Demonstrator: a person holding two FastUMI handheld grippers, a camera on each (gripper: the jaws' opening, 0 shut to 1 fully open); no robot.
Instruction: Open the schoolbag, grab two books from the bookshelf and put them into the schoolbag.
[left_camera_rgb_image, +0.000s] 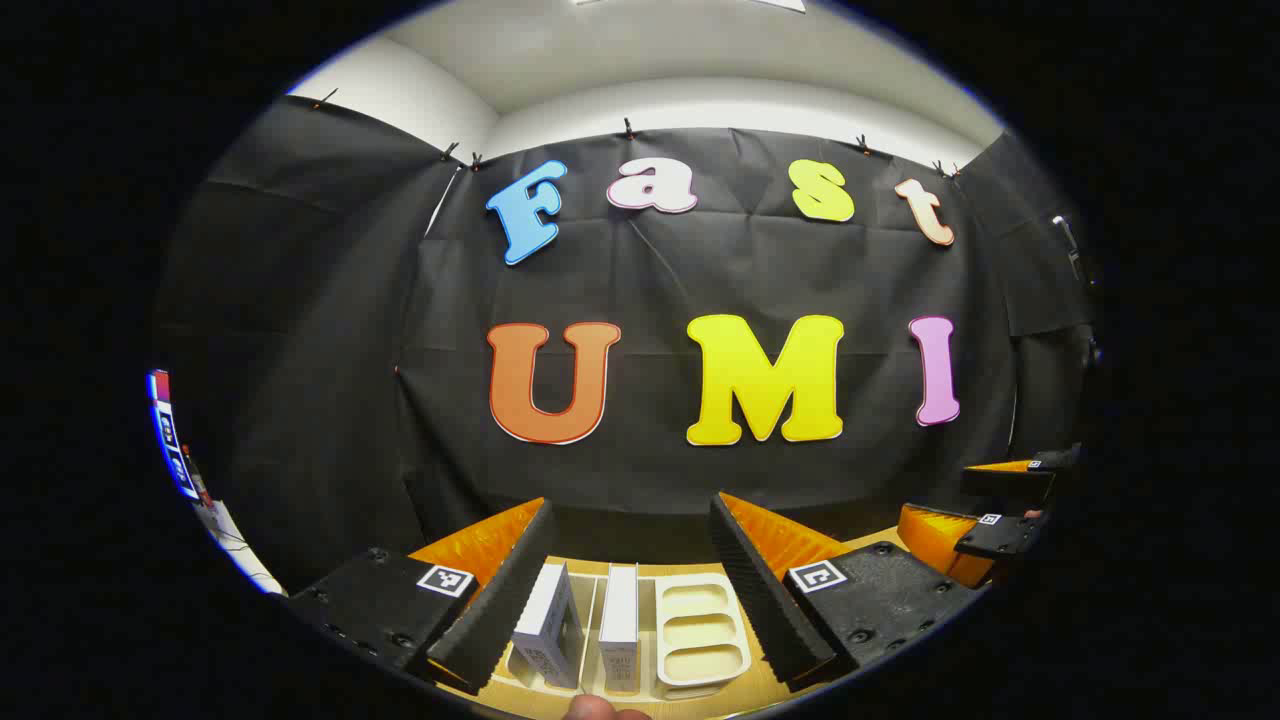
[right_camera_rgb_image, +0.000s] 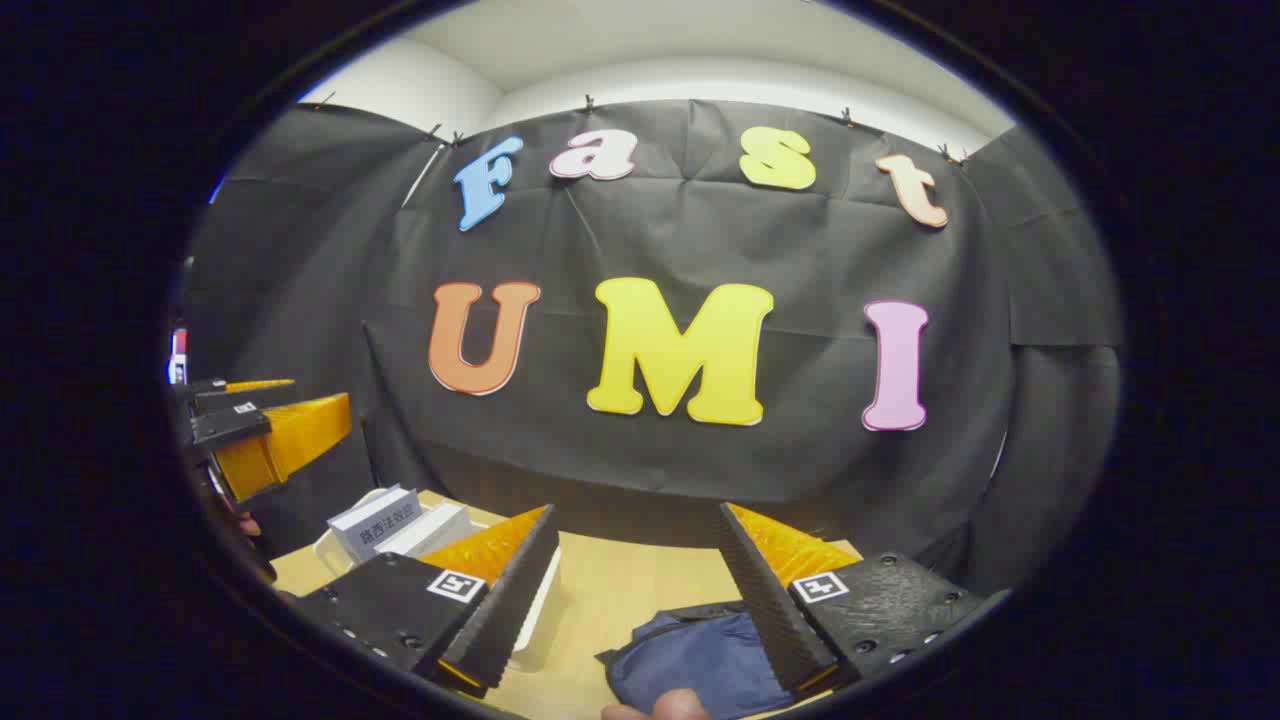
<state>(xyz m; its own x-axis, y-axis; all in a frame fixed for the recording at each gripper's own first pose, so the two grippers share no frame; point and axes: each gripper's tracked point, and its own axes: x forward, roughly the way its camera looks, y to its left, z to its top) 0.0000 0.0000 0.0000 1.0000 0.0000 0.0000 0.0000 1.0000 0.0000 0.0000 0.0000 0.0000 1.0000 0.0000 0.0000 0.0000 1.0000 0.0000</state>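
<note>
Two white books (left_camera_rgb_image: 545, 625) (left_camera_rgb_image: 620, 625) stand upright in a white bookshelf rack (left_camera_rgb_image: 700, 635) on the table. My left gripper (left_camera_rgb_image: 630, 510) hangs open above and in front of them, nothing between its fingers. In the right gripper view a dark blue schoolbag (right_camera_rgb_image: 700, 660) lies on the wooden table (right_camera_rgb_image: 620, 590), just below my right gripper (right_camera_rgb_image: 637, 512), which is open and empty. Whether the bag's zip is open is hidden. The books (right_camera_rgb_image: 385, 520) and rack (right_camera_rgb_image: 330, 548) sit at the lower left there, with the left gripper (right_camera_rgb_image: 320, 392) above them.
The black cloth wall stands close behind the table. The right gripper (left_camera_rgb_image: 935, 492) shows at the far right of the left gripper view, also open. A fingertip of the holding hand (right_camera_rgb_image: 660, 705) peeks in at the bottom edge.
</note>
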